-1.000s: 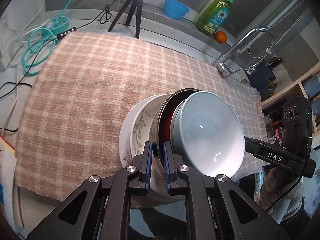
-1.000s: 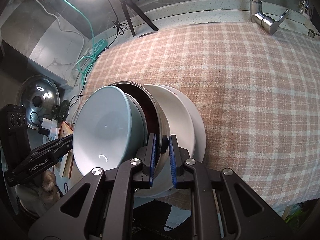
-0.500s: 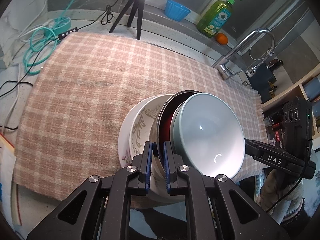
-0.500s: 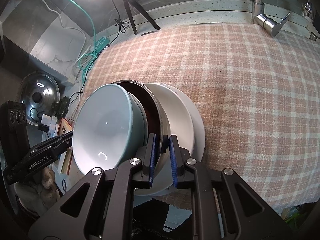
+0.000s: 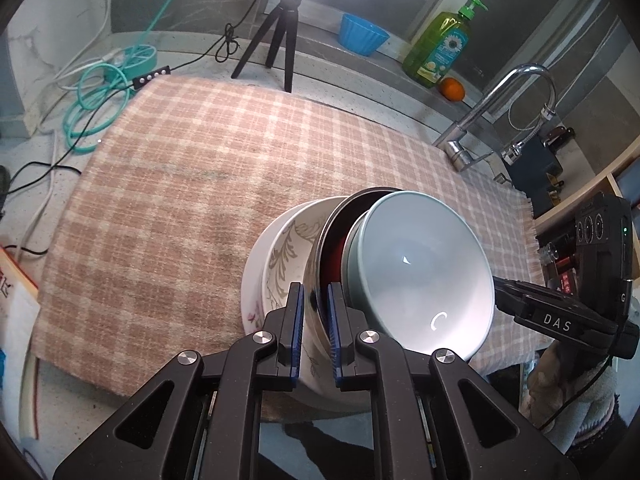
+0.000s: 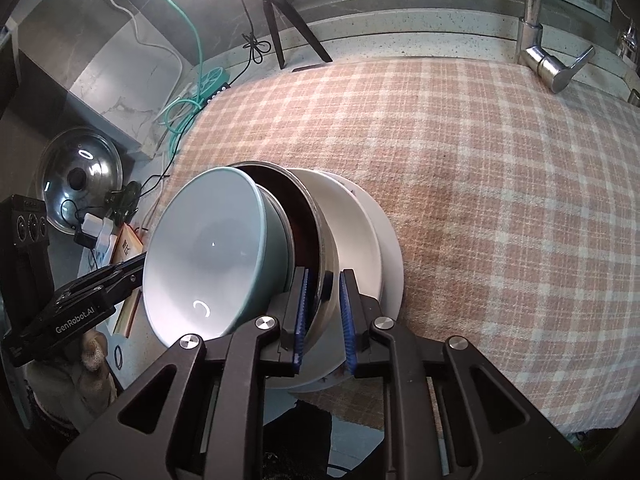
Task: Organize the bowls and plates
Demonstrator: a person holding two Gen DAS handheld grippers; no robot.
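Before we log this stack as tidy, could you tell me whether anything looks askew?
Yes. The pale blue ceramic bowl sits tilted inside the steel bowl with the dark red interior, its rim raised on one side. The stack stands near the checked cloth's front edge.

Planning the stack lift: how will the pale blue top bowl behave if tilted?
Likely slides: pale blue bowl is glossy and sits loose in the steel bowl. Probably chips if dropped; looks like glazed ceramic.

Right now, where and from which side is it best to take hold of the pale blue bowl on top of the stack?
Probably by the pale blue bowl rim, from above: one finger inside, one outside. It sits tilted in the metal bowl, so its upper rim stands free.
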